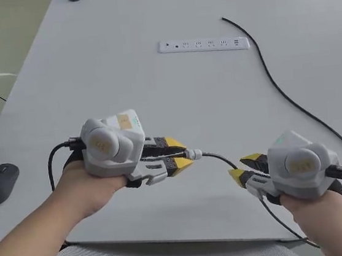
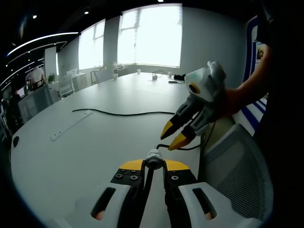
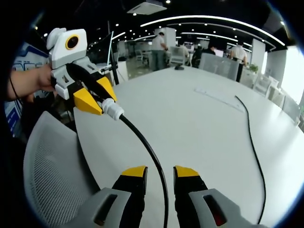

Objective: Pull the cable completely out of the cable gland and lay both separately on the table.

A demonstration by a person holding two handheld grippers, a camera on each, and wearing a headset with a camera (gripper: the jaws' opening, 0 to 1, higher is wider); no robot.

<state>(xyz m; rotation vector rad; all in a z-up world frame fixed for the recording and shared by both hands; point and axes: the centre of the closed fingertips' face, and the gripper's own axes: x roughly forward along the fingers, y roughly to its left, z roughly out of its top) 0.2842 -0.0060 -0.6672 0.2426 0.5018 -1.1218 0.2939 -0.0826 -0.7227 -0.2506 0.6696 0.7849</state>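
The cable gland [image 1: 194, 154] is clamped at the tips of the left gripper [image 1: 180, 153], whose jaws are closed on its white body. It is held in the air above the near edge of the desk [image 1: 154, 93]. Out of the gland comes the black cable [image 1: 221, 158]. It goes away from the left gripper in a soft curve and reaches the right gripper [image 1: 242, 168], which is near the gland and faces it.

In the right gripper view the cable runs up between the two jaws. They stand apart with free space on both sides of it, so I judge that this gripper does not pinch the cable yet.

The long axis of the gland points toward the right gripper, and the cable follows almost the same line. The right gripper is therefore the one to close on the cable and draw it straight away from the gland along this axis, while the left one keeps the gland fixed. A pull to the side would probably jam the cable in the gland.
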